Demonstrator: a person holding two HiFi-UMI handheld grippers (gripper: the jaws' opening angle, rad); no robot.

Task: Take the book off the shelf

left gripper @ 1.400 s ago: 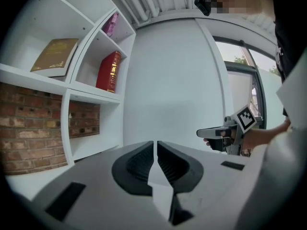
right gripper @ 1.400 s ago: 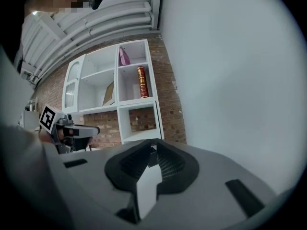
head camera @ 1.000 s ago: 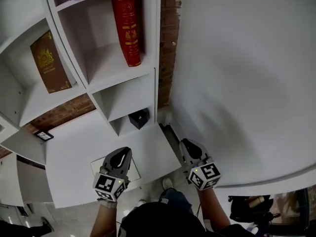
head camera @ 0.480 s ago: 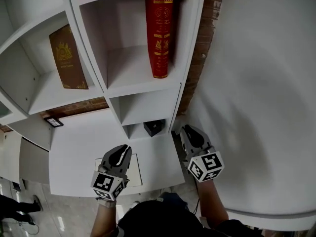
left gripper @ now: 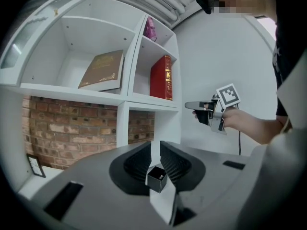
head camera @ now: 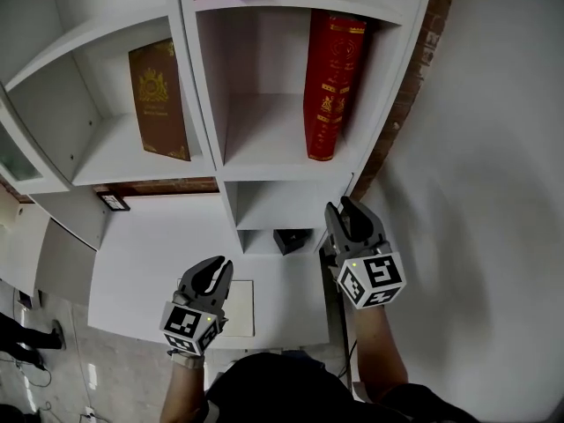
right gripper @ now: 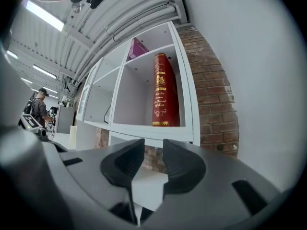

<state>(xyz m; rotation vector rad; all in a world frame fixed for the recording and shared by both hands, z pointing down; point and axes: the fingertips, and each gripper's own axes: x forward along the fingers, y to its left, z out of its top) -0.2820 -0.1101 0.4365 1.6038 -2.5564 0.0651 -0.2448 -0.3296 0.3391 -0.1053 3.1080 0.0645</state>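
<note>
Fingers (right gripper: pixel 125 163) of the right gripper (head camera: pixel 342 208) have just been opening to a narrow gap with nothing between them. The left gripper (head camera: pixel 220 264) is also slightly parted and empty. The red book (head camera: pixel 333 85) stands upright in the shelf's (head camera: pixel 282 173) right compartment, farther off. This looks like the approach; next, reach up, widen and straddle the spine.

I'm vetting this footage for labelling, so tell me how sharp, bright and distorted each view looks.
Head view: evenly lit, no glare, shelf edges bowed by the wide lens. Left gripper view: round fisheye with black corners, a mosaic patch at top, fingers soft. Right gripper view: same fisheye, ceiling light strips glare upper left, red book crisp.
</note>
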